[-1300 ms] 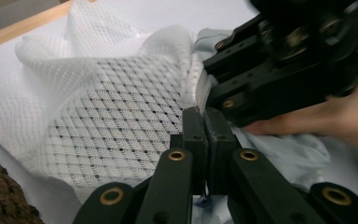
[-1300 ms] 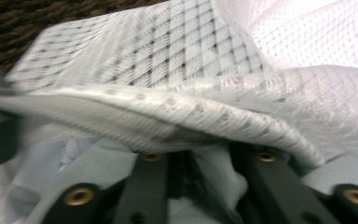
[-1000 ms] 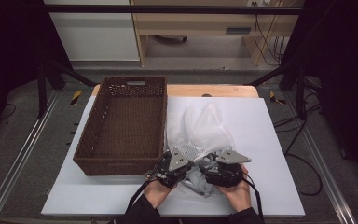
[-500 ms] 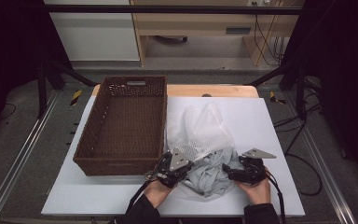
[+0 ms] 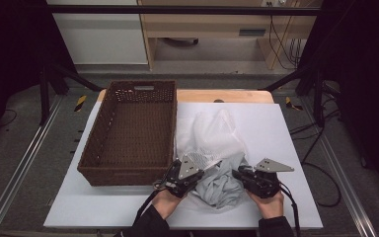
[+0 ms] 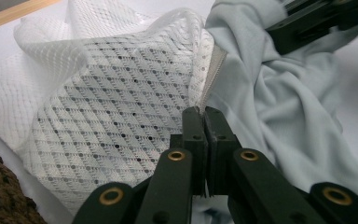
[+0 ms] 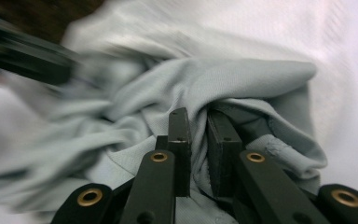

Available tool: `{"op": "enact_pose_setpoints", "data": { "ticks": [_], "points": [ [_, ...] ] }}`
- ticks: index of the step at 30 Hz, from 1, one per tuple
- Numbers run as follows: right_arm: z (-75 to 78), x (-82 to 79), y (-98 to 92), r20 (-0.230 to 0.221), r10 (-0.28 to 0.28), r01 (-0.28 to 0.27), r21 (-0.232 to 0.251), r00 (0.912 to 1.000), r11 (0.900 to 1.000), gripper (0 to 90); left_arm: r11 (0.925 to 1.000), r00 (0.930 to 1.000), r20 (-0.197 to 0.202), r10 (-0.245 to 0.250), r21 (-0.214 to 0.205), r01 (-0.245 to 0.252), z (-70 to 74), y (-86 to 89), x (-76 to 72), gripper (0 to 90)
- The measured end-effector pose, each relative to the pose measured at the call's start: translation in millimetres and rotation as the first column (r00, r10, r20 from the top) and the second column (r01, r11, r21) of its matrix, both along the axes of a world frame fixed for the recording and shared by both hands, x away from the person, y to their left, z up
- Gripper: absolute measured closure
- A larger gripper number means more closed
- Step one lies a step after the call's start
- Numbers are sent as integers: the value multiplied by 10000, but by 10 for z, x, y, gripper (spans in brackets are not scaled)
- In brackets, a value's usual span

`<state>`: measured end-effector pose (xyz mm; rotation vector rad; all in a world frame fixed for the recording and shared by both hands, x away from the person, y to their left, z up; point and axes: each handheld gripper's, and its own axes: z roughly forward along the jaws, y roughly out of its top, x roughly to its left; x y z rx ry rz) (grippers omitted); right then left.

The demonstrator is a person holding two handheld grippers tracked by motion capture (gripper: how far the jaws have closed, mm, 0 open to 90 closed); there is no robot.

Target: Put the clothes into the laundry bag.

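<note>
2 claws pinching: left claw (image 6: 204, 122) on mesh bag (image 6: 116, 112) edge, right claw (image 7: 200, 128) just closed on grey garment (image 7: 242, 79), basket (image 5: 128, 133) beside.

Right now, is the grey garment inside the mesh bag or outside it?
Mostly outside. The grey garment lies crumpled on the white board in front of the mesh bag; whether any part sits inside the mouth, I cannot tell.

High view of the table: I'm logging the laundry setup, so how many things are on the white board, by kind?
Wicker basket: 1
White mesh laundry bag: 1
Pale grey garment: 1
Handheld gripper: 2, the left gripper shut on the mesh bag's edge, the right gripper shut on the garment
Total: 5
</note>
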<state>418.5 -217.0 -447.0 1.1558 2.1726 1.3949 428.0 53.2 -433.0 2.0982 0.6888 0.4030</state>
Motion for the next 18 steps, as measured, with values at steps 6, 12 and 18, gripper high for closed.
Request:
{"op": "enact_pose_setpoints", "data": {
  "ticks": [6, 12, 18],
  "points": [
    [101, -112, 433, 427, 1712, -1704, -203, 9843, 9852, 818, 9996, 9999, 143, 4, -291, 0, 82, 15, -31, 879],
    [-20, 59, 767, -9, 1527, -1518, -1128, 9883, 9820, 814, 9971, 9980, 617, -108, -750, 155, 244, 37, -123, 880],
    [-117, 352, 720, -186, 58, -77, -1067, 9998, 9943, 808, 9970, 9975, 642, -296, -699, 341, 258, 7, -169, 880]
  ]
}}
